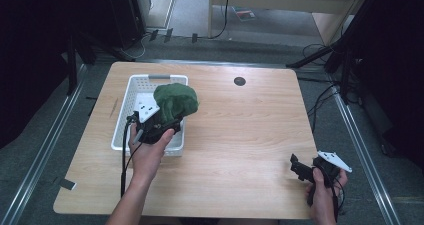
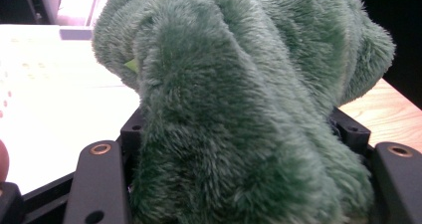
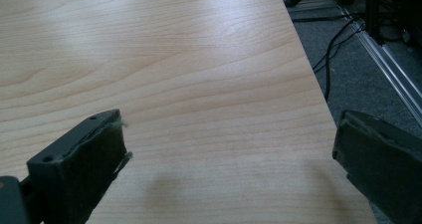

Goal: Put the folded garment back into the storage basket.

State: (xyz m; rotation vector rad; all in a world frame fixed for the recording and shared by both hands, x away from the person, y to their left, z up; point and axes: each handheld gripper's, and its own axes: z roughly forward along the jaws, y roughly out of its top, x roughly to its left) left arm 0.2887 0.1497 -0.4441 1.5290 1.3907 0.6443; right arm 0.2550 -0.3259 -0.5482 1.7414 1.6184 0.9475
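A light wooden table is seen from above, with a person's forearms reaching in from the near edge; the left gripper is raised over a white slotted plastic basket that sits on the table's left side, and its jaws are closed on a bunched dark green plush cloth, which bulges above and beyond the jaws, over the basket's right half; in the left gripper view the green pile swells up between the two black jaws, squeezed where they hold it and loose above, so the hold looks firm; the cloth appears lifted clear of the basket floor rather than resting in it, though the gripper hides the contact; whether it is being put in or taken out cannot be told from this moment; the right gripper is held near the table's near right corner, well apart from the basket, likely parked out of the way; in the right gripper view its jaws stand wide apart, with nothing between them but bare wood grain and the table edge; dark floor and cables lie beyond.
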